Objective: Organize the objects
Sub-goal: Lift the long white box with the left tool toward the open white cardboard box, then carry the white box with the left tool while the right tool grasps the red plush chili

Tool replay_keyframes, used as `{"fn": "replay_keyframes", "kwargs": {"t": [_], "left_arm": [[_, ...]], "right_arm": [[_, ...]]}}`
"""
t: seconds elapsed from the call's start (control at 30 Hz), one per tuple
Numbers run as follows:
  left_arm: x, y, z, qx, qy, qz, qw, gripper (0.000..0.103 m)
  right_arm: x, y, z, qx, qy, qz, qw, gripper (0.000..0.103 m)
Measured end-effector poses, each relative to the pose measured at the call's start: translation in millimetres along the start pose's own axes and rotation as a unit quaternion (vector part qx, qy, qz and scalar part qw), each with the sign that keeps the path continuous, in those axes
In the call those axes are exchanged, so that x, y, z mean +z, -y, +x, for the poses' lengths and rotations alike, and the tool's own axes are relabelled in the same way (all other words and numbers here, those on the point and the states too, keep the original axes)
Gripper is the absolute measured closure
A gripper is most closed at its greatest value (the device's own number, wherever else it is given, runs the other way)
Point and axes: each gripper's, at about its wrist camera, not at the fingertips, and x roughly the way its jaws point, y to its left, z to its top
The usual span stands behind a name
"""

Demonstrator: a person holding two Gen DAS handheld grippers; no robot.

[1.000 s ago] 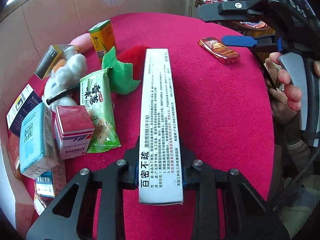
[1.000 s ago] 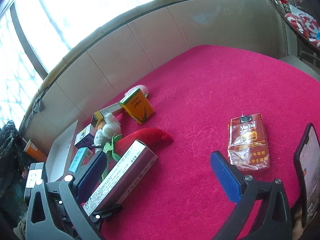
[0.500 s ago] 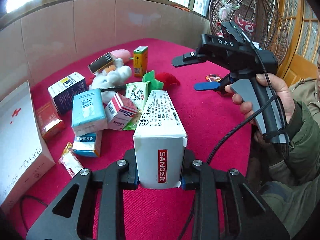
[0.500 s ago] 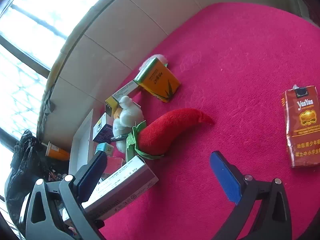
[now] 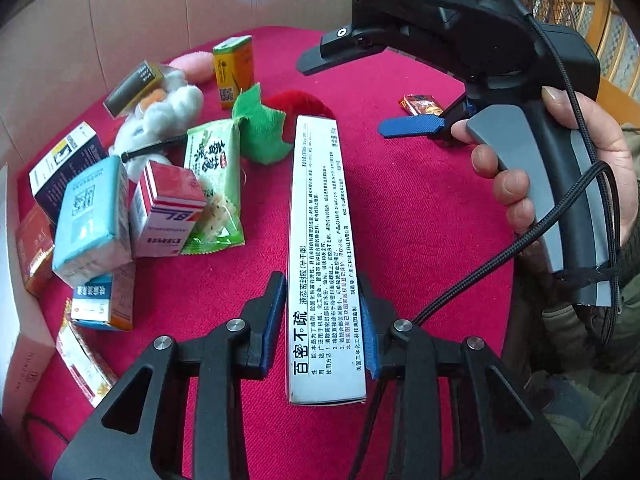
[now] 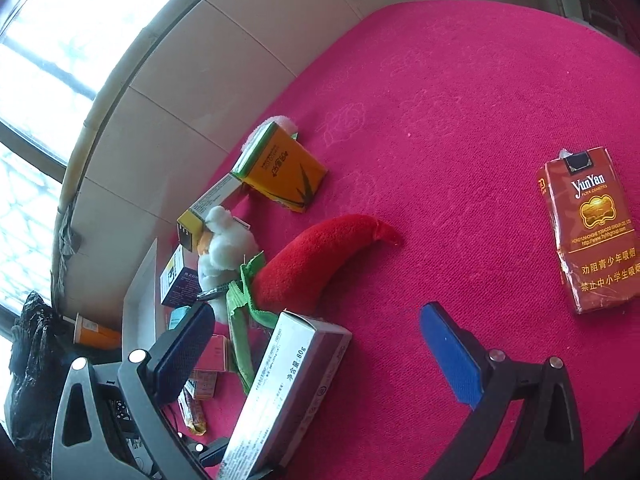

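On the red cloth-covered counter [image 5: 420, 220]: one long white sealant carton [image 5: 322, 256]; one red plush chilli with green leaves [image 6: 320, 256]; one white plush toy [image 5: 168, 116]; one green snack packet [image 5: 214, 184]; one brown cigarette pack [image 6: 596, 232]; one orange-yellow box [image 6: 280, 168].

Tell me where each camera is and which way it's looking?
Left wrist view: sits on the left claw, looking down along the long white printed box between its opening fingers, at the red cloth; a hand holding the right claw shows.
Right wrist view: sits on the wide-open right claw, looking down across the red cloth toward the tiled wall; no hand shows.
Both see the white box, red plush chilli, brown cigarette pack.
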Motion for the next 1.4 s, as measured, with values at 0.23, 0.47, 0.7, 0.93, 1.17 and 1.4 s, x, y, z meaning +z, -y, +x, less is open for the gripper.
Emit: {"fn": "replay_keyframes", "kwargs": {"t": [0.23, 0.47, 0.7, 0.93, 1.17, 1.4], "left_arm": [[8, 4, 17, 0.01, -0.012, -0.006, 0.9999, 0.07], [-2, 12, 9, 0.029, 0.022, 0.011, 0.9993, 0.075], [-24, 0, -28, 0.045, 0.062, -0.002, 0.9971, 0.075], [-47, -19, -69, 0.052, 0.109, -0.038, 0.9919, 0.075], [-72, -58, -106, 0.077, 0.159, -0.117, 0.9772, 0.075], [-87, -86, -131, 0.097, 0.191, -0.157, 0.9641, 0.075]], "right_arm": [[0, 3, 5, -0.008, -0.001, -0.007, 1.0, 0.0], [7, 14, 3, -0.006, -0.008, 0.014, 1.0, 0.0], [9, -6, 26, 0.0, -0.042, 0.018, 0.999, 0.0], [10, -24, 51, -0.005, -0.059, 0.059, 0.996, 0.0], [19, -32, 63, -0.04, -0.029, 0.077, 0.996, 0.019], [14, -40, 70, -0.012, -0.055, 0.048, 0.997, 0.062]]}}
